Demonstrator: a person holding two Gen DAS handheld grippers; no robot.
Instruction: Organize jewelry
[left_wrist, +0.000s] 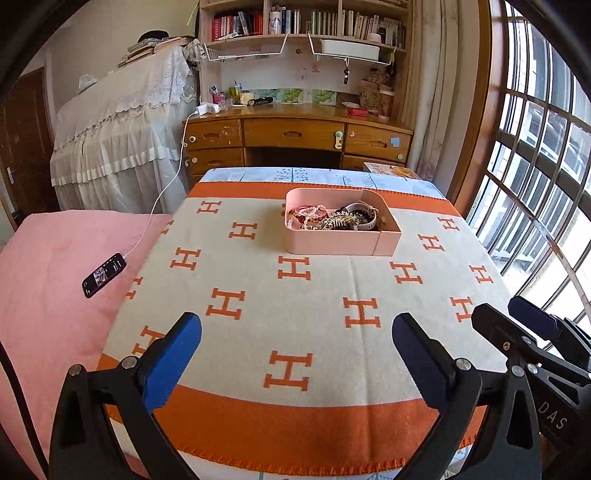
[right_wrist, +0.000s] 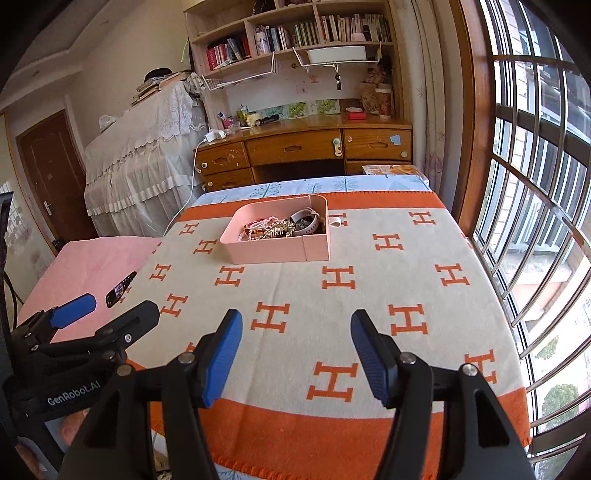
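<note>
Currently, taking the pink box (left_wrist: 341, 242) as landmark: all visible jewelry (left_wrist: 325, 218) sits heaped inside it, with beaded bracelets toward its left end, a gold-toned comb-like piece in the middle and a white watch (left_wrist: 364, 218) at its right end. No piece shows on the orange-and-cream blanket (left_wrist: 295, 314) around the box. That fits either jewelry gathered in or a heap awaiting sorting; the frames do not settle which.

Well left of the box, a phone (left_wrist: 104, 274) on its white cable lies on pink bedding. Nearer the cameras than the box, the left tool (left_wrist: 295, 339) and right tool (right_wrist: 295, 336) both hover with jaws spread wide, holding nothing.

Judgement: any pick from the heap should take one strand at its free edge, since tangled beads would drag neighbours.

The right wrist view alone shows a small white loop (right_wrist: 336, 222) just right of the box; the left wrist view shows the heap from higher up.
</note>
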